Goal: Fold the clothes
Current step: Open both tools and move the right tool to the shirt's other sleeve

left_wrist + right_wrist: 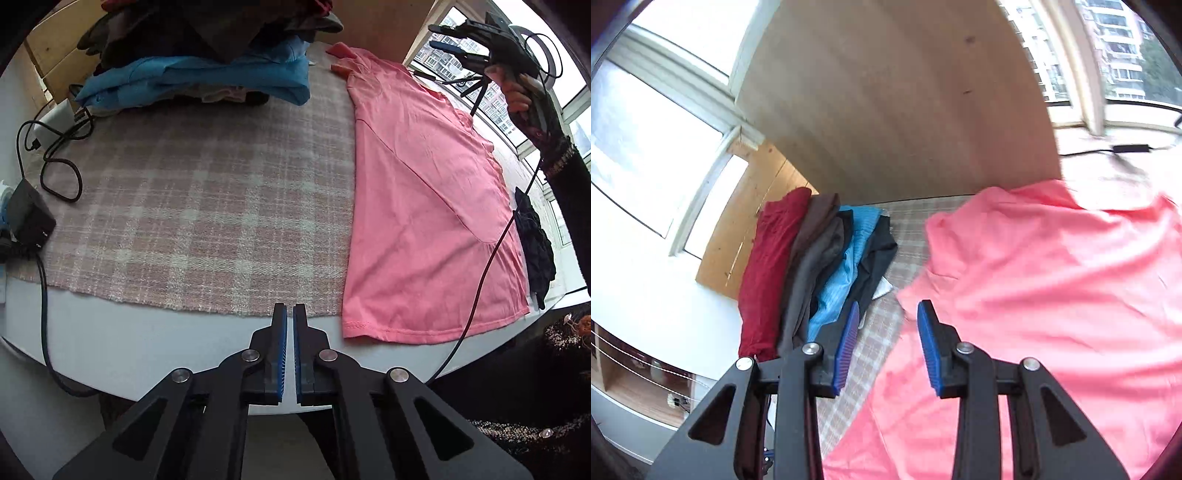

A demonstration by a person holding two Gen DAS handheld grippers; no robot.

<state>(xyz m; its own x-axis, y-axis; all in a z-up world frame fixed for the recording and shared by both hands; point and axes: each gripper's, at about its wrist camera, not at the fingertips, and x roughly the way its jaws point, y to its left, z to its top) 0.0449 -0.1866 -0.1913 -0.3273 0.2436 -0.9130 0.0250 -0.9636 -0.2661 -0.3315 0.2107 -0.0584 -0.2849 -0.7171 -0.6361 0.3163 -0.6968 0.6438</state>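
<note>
One pink shirt (pixel 424 206) is lying spread on one plaid cloth (pixel 207 206). One stack of folded clothes (pixel 812 266) is showing roughly five layers, the exact count being unclear. Two tools, left tool (pixel 290 314) and right tool (pixel 888 314), are appearing; one white charger (pixel 55 118) is resting on the counter (pixel 147 332).

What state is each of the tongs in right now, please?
Left tongs: closed, holding nothing, near the table edge.
Right tongs: open, empty, above the pink shirt.

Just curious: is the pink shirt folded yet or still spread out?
Partly folded: the pink shirt lies flat on the checked cloth, one side turned in.
</note>
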